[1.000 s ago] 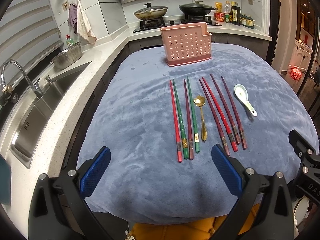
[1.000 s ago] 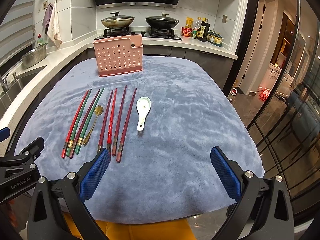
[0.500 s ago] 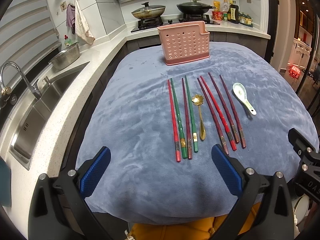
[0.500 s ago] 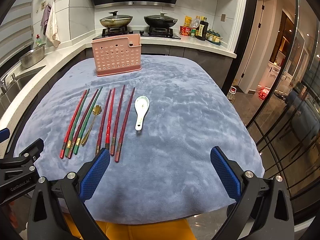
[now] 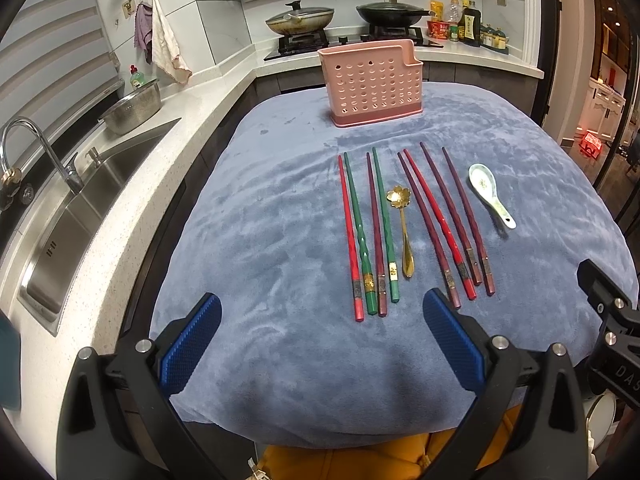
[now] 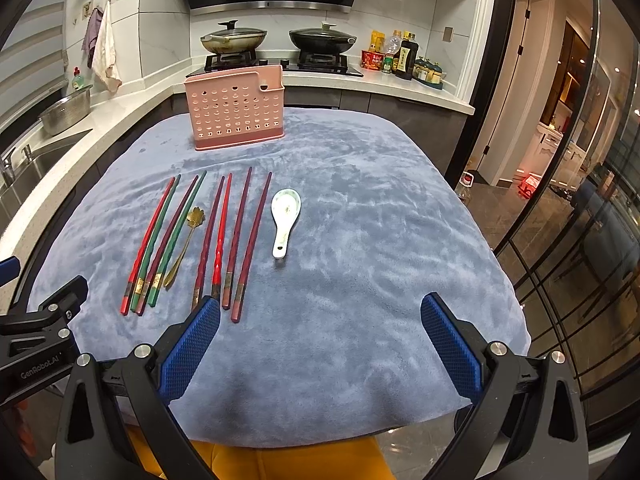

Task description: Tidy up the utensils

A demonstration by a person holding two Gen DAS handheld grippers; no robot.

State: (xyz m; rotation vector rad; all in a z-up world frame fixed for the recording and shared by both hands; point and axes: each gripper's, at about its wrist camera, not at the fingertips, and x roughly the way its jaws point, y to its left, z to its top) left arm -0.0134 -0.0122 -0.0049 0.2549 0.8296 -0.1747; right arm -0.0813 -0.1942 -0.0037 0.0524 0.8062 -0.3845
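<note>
Several red, green and maroon chopsticks point(image 5: 384, 232) point(image 6: 224, 240) lie side by side on a grey-blue cloth point(image 5: 280, 240). A gold flower spoon point(image 5: 402, 228) point(image 6: 184, 240) lies among them. A white ceramic spoon point(image 5: 490, 192) point(image 6: 285, 220) lies to their right. A pink perforated utensil holder point(image 5: 374, 80) point(image 6: 236, 114) stands upright behind them. My left gripper point(image 5: 320, 344) is open and empty at the cloth's near edge. My right gripper point(image 6: 320, 344) is open and empty, its left finger beside the maroon chopstick ends.
A sink point(image 5: 80, 216) with a tap point(image 5: 36, 148) and a steel colander point(image 5: 132, 108) run along the left counter. A stove with two pans point(image 6: 276, 40) and bottles point(image 6: 400, 56) stand behind. Glass doors point(image 6: 580, 200) are on the right.
Both grippers have drifted slightly forward and lower toward the table, so the utensils sit a little higher and closer in view. Nothing on the cloth has moved.
</note>
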